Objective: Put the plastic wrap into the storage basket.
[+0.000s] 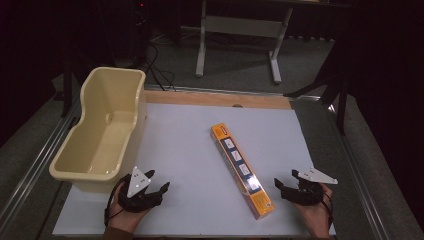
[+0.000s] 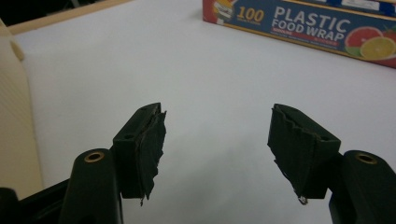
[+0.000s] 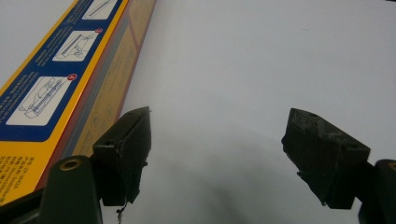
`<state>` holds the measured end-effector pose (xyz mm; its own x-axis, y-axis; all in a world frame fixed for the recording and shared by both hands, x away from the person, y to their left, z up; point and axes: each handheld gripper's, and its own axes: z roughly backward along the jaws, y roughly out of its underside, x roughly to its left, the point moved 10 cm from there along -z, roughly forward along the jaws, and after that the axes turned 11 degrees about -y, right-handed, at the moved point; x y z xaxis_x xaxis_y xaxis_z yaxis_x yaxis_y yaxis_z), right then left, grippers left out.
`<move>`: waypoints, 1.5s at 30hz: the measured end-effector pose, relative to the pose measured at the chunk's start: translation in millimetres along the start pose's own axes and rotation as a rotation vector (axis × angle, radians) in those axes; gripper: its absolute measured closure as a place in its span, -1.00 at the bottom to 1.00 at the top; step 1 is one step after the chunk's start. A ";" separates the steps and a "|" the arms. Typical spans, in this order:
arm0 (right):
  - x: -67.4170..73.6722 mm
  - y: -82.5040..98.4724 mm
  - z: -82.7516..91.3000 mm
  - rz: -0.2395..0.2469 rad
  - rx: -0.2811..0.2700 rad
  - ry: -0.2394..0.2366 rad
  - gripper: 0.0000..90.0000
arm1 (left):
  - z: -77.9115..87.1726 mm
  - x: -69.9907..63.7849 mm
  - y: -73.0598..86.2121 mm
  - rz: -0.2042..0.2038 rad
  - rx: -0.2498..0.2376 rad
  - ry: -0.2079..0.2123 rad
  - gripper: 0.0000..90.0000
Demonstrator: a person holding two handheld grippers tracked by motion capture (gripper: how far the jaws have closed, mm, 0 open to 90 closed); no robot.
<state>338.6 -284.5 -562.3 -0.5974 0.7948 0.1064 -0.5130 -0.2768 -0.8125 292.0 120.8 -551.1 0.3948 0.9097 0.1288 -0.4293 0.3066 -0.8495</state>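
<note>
The white bench [image 1: 190, 150] carries a cream tub [image 1: 102, 132] at its left edge. A long orange box of plastic food wrap [image 1: 242, 170] lies flat near the middle, just beside the right gripper [image 1: 286, 188]. The left gripper [image 1: 152, 186] sits by the tub. All jaws stand wide apart, holding nothing.

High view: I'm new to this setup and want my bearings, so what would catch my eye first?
The long orange plastic food wrap box lies slantwise on the white table, right of the middle. A big cream tub stands empty at the table's left edge. Near the front edge, the left gripper and right gripper flank the box's near end, both with jaws open, holding nothing.
</note>
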 end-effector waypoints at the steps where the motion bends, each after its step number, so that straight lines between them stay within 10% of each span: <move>1: -0.4 0.3 0.0 -0.002 0.000 -0.001 -0.48 | -0.8 0.6 -0.1 0.010 0.002 0.002 -0.21; 45: 43.3 -34.3 -12.4 0.020 -0.005 -0.077 -0.53 | -8.4 4.1 -0.3 0.035 0.000 -0.030 -0.21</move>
<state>338.0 -233.9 -537.0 -0.6535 0.7450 0.1338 -0.4973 -0.2894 -0.8179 300.5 122.0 -554.6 0.3549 0.9278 0.1148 -0.4421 0.2748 -0.8538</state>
